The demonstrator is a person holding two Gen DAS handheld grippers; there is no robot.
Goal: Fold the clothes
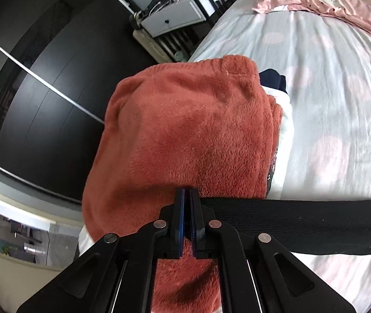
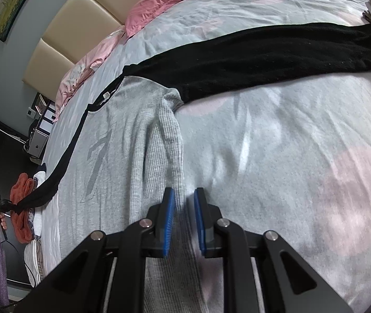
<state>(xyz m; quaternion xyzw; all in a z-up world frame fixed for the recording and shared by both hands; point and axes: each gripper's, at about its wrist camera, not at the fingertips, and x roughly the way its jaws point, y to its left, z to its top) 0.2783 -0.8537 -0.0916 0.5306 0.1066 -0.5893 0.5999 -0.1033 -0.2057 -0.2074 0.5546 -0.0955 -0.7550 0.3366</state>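
**Two tools on one garment, a sleeve fold in hand**

Two grips is how I read this. My left tool (image 1: 187, 195) is pinched tight on the end of the long black knit sleeve (image 1: 303, 224), which runs taut from its blades off to the right, over the pale grey bedsheet with faded pink spots (image 1: 329, 104). Just beyond that tool lies the rust-orange fleece garment (image 1: 185, 130), heaped at the bed's edge on some white and dark clothes.

From the right wrist view, the garment I am folding, a grey ribbed knit top with black sleeves (image 2: 123, 151), lies flat on the bedsheet. My right tool (image 2: 184, 195) stands narrow, its blue pads either side of a raised ridge of the grey knit; I judge it is holding that fold, though I cannot see whether the pads truly bite. The other black sleeve lies spread across the bedsheet beyond the grey body. Far left of the top I can see my left tool with its sleeve end, right beside the orange fleece.

The step, as I judge it, is bringing the stretched sleeve in over the grey body. Next I should carry the left tool across toward the top, lay the sleeve flat along it, and keep the right tool steady as an anchor so the body does not drag.
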